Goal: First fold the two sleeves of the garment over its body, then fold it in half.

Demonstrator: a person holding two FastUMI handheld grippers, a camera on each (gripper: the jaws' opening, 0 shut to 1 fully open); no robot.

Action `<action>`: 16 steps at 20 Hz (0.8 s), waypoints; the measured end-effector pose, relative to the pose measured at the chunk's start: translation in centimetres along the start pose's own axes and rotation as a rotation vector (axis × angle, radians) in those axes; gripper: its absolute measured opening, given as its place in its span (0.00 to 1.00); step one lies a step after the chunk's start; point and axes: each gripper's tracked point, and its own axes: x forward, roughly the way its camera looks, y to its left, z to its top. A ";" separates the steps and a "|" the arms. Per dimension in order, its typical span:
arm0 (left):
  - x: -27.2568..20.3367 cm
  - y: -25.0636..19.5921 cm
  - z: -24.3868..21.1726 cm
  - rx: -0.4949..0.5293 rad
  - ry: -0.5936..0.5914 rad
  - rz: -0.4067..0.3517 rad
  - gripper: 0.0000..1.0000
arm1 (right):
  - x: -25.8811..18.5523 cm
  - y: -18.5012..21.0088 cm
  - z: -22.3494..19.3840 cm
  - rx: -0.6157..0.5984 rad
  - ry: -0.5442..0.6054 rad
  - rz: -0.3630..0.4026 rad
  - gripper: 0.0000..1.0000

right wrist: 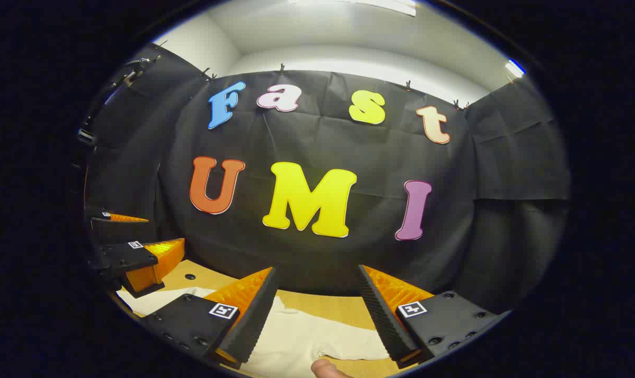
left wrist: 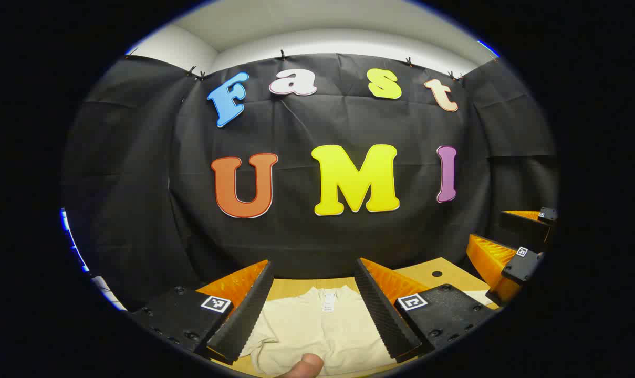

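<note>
On the wooden table, left gripper view: one cream T-shirt lay between the spread, empty left gripper, neck label away | right gripper view: right gripper likewise agape above a sleeve lying outward | step: judged sleeve-folding; next needs a sleeve-edge pinch | count: one garment, two grippers.

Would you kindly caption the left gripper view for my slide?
Open left hand-held gripper poised above a cream garment lying on the wooden table.
</note>
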 end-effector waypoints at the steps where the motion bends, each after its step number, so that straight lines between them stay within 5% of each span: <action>1: 0.1 -0.3 -0.1 0.000 0.004 -0.002 0.99 | 0.2 -0.5 -0.3 -0.001 0.004 -0.006 0.94; 16: 0.7 0.0 -1.2 -0.001 0.042 0.018 0.99 | 1.7 -0.7 -3.0 0.020 0.074 -0.001 0.94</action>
